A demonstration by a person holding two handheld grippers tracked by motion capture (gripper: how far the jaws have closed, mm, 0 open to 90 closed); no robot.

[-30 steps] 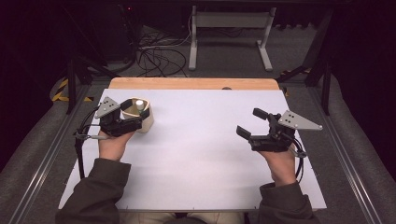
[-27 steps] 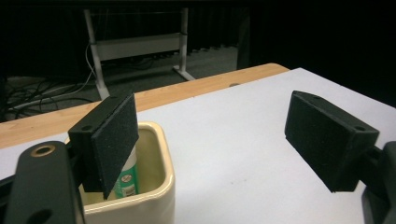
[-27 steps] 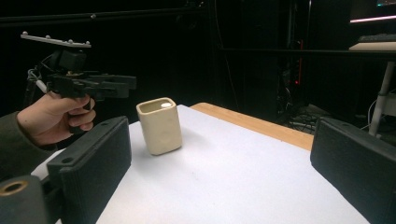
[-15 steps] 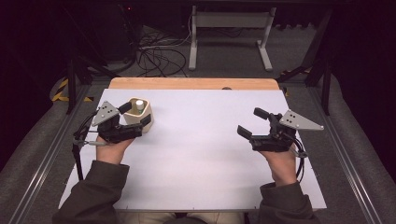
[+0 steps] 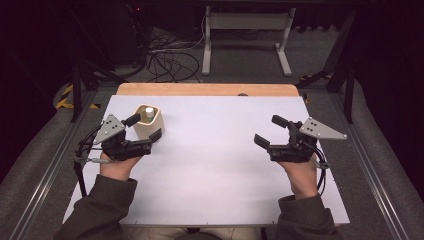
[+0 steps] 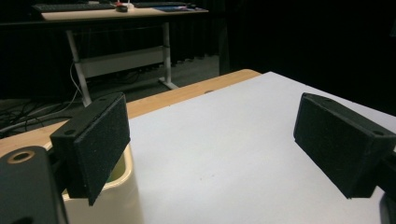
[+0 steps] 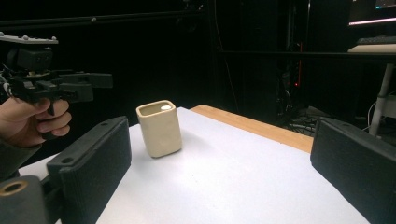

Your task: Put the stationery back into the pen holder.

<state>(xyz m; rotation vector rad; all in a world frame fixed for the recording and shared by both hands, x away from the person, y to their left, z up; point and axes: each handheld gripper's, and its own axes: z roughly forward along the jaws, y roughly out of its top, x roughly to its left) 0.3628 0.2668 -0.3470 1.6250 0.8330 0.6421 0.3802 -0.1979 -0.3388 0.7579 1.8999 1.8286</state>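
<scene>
Cup [image 5: 148, 123] was sitting right at the front of the left tongs [image 5: 146, 128], with their far jaw off behind it and the near jaw just by its front corner. A second earlier those jaws looked snug around the cup; half a second later the hand had slid back a bit, and at this point the jaws were spread wide and off it. In the left gripper view the cup's rim [image 6: 112, 179] peeked out beside and below one pad, nothing squeezed between them. So my read: the cup had just been let go, and the set-down was basically done, with only the pull-away left.

Something small and white [image 5: 149, 111] was sitting inside the cup, couldn't tell what.

Left hand [image 5: 116, 165] was low on the tabletop [image 5: 210, 165], forearm coming in from the person's side, tongs pointing across toward the middle and a bit away.

Right tongs [image 5: 270, 131] were well apart from the cup, jaws wide with nothing in them, pointed roughly back at it. Right hand [image 5: 300, 172] hadn't budged over that second, just parked there. From the right gripper view the cup [image 7: 159, 128] stood upright, and the left tongs [image 7: 91, 86] were close beside it.
</scene>
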